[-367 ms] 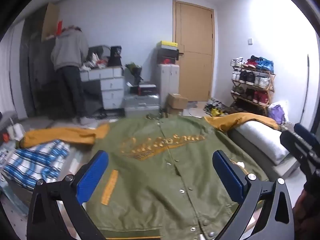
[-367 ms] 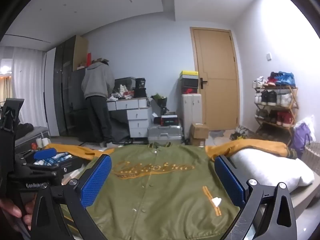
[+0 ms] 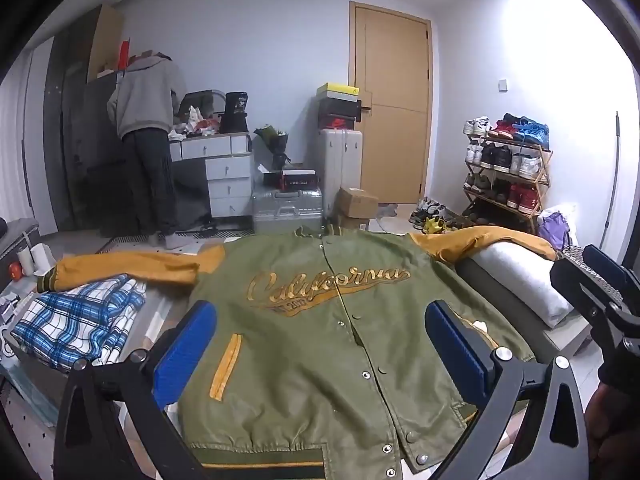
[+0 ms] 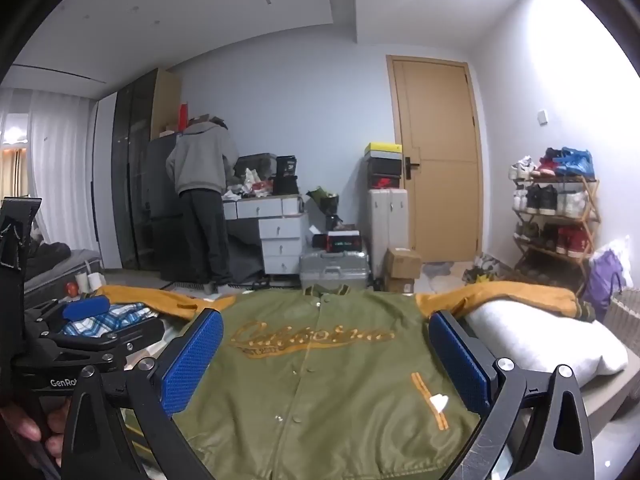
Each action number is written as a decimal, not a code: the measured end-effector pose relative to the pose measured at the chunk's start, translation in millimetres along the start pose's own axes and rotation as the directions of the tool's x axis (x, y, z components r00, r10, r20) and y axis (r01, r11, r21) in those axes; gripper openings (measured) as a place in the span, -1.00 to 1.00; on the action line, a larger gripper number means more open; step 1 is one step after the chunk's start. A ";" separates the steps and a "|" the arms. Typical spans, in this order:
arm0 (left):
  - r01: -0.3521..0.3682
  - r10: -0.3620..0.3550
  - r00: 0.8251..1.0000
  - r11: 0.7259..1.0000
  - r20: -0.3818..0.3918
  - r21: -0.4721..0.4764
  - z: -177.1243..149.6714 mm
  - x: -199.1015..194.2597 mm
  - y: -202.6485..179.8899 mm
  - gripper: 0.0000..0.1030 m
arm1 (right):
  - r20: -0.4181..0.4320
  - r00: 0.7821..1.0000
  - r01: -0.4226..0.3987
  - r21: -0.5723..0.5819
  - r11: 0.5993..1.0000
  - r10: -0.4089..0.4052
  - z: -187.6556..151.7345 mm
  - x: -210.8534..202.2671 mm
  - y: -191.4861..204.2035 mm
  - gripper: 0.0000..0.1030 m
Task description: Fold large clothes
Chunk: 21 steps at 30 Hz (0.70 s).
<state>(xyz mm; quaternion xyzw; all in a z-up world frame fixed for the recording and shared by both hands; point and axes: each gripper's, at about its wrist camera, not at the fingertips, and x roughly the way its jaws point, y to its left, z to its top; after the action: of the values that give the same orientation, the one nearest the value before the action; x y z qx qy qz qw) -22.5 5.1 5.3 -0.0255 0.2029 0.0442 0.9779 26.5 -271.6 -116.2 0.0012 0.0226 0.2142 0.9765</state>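
Cluttered bedroom: door (image 3: pixel 394 104) at the back, shoe rack (image 3: pixel 508 168) right, a person (image 3: pixel 148 140) in a grey hoodie standing at a white drawer unit (image 3: pixel 224 176), facing away. Carrying surface looks like a worktop (image 3: pixel 32 380), mostly covered; can't tell its exact edges

Green varsity jacket (image 3: pixel 304 344) lies front-up, snapped shut, "California" script readable, hem at the near edge, collar at the far edge. Laid flat and spread like that so both sides are reachable for a symmetric fold. Mustard sleeves out sideways: left sleeve (image 3: pixel 132 266) runs toward the left edge just behind a folded blue plaid shirt (image 3: pixel 76 320); right sleeve (image 4: pixel 516 296) drapes over a white pillow (image 4: pixel 548 340), so it sits raised, not flat

Left tool (image 3: pixel 320 348) and right tool (image 4: pixel 326 364) both wide apart, nothing between the pads, hovering above the hem end, not touching cloth. Right tool roughly level. Side by side over the near edge reads as pre-grasp staging

Judgement: no fold made yet. Likely first grab is a sleeve or side edge; the pillow-draped sleeve may slide when pulled
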 end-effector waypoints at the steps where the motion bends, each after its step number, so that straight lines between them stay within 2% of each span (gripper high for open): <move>1: -0.001 0.001 1.000 1.000 -0.006 -0.001 -0.4 0.5 -1.0 0.98 | -0.003 1.000 0.000 0.001 1.000 0.000 -0.8 1.4 1.0 1.00; 21: 0.023 -0.023 0.998 1.000 -0.057 -0.009 -6.7 3.4 -6.1 0.98 | -0.030 0.999 -0.012 0.020 1.000 0.012 1.5 -7.3 0.4 1.00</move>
<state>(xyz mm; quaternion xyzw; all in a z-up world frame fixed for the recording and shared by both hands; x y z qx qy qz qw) -21.4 -1.2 -2.0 -0.0334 0.2300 0.0331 0.9720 19.7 -274.3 -114.4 0.0079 0.0394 0.2199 0.9747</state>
